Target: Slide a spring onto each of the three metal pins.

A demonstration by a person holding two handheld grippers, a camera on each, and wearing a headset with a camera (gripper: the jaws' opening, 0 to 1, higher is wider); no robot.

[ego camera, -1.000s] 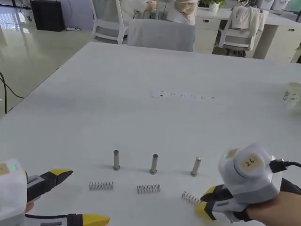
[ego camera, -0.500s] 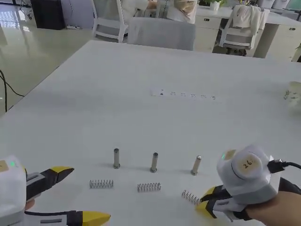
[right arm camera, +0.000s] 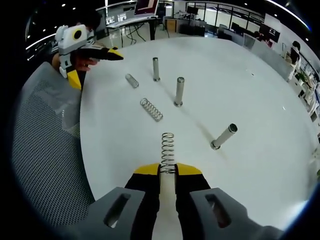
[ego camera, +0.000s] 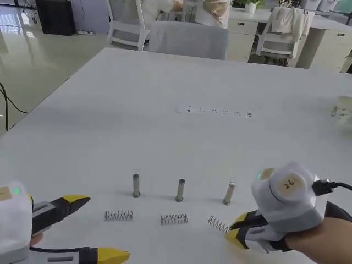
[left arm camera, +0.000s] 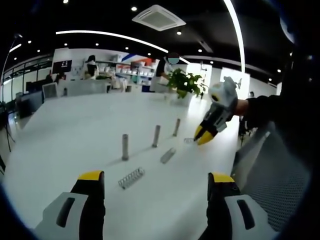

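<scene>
Three metal pins stand in a row on the white table: left pin (ego camera: 136, 186), middle pin (ego camera: 180, 190), right pin (ego camera: 229, 194). Two springs lie flat in front of them, the left spring (ego camera: 119, 215) and the middle spring (ego camera: 174, 219). My right gripper (ego camera: 231, 229) is shut on the end of the third spring (ego camera: 217, 224), which sticks out ahead of the jaws (right arm camera: 167, 146) and is lifted off the table, just in front of the right pin (right arm camera: 223, 136). My left gripper (ego camera: 93, 226) is open at the lower left, near the left spring (left arm camera: 131, 177).
A power strip (ego camera: 213, 111) is set into the table farther back. Chairs (ego camera: 188, 38) and white desks stand beyond the far edge. A small glass object (ego camera: 342, 108) sits at the right edge.
My right gripper has lifted its spring slightly and shifted it left, toward the right pin. The left gripper has stayed put.
</scene>
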